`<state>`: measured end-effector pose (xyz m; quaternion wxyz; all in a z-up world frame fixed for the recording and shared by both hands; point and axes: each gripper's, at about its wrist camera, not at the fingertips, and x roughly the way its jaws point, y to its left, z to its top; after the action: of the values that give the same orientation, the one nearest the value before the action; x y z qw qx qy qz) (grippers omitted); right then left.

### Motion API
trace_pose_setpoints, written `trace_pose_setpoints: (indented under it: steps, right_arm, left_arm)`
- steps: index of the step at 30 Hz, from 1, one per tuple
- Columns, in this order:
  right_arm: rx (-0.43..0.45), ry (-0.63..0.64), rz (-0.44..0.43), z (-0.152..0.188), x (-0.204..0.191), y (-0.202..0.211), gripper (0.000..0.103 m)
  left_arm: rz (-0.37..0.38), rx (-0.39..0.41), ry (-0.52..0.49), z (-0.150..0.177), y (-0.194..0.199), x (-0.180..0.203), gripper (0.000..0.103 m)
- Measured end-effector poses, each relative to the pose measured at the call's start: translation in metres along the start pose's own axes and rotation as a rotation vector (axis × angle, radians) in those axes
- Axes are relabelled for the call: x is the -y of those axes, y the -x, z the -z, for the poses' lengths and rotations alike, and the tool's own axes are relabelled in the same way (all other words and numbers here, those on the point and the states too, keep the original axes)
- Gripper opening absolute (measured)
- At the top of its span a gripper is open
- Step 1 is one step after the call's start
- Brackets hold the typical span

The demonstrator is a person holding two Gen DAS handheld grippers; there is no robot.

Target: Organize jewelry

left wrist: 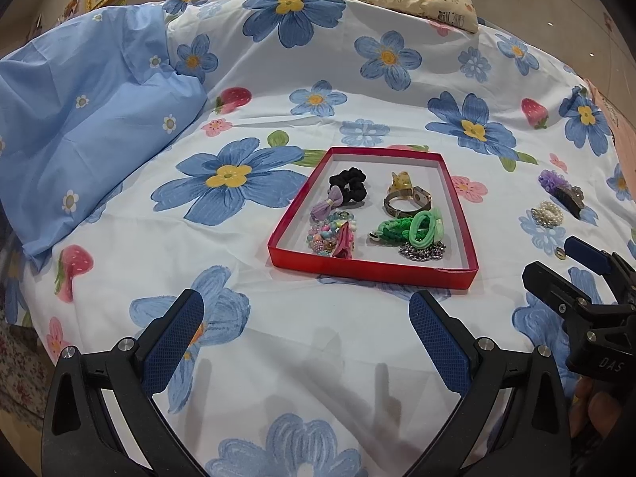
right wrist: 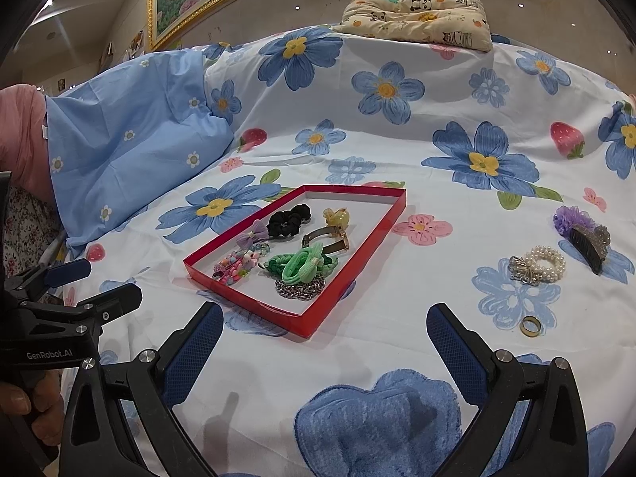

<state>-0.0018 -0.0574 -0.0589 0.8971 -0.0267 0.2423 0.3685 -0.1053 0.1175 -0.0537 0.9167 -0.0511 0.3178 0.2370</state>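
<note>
a shallow red cardboard tray (left wrist: 367,269) lies on the white bedsheet printed with blue flowers (left wrist: 258,87), straight ahead of the left gripper (left wrist: 306,342), whose blue-padded fingers (left wrist: 175,342) are spread wide and hold nothing. inside the tray sit a black fabric scrunchie (left wrist: 349,185), a lilac bow clip (left wrist: 330,203), a heap of pastel beads (left wrist: 328,234), a gold bangle watch (left wrist: 403,198), green braided hair ties (left wrist: 413,228) and a silver chain (left wrist: 423,253). the right gripper (right wrist: 324,351) also has its fingers (right wrist: 453,351) wide apart and empty, with the tray ahead and left of them. ahead and right of those fingers, loose on the sheet, lie a small gold ring (right wrist: 531,326) nearest, then a white pearl bracelet (right wrist: 540,264), and beyond it a dark claw clip with a purple flower (right wrist: 584,232).
</note>
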Motion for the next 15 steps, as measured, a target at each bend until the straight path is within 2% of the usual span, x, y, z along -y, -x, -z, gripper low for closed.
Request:
trace_pose_setpoints:
  steps: [15]
  right_arm:
    - [-0.001, -0.001, -0.001, -0.0003, -0.0001, -0.0001, 0.103]
  left_arm:
    - [0.004, -0.003, -0.001, 0.003, 0.0002, 0.0038, 0.103]
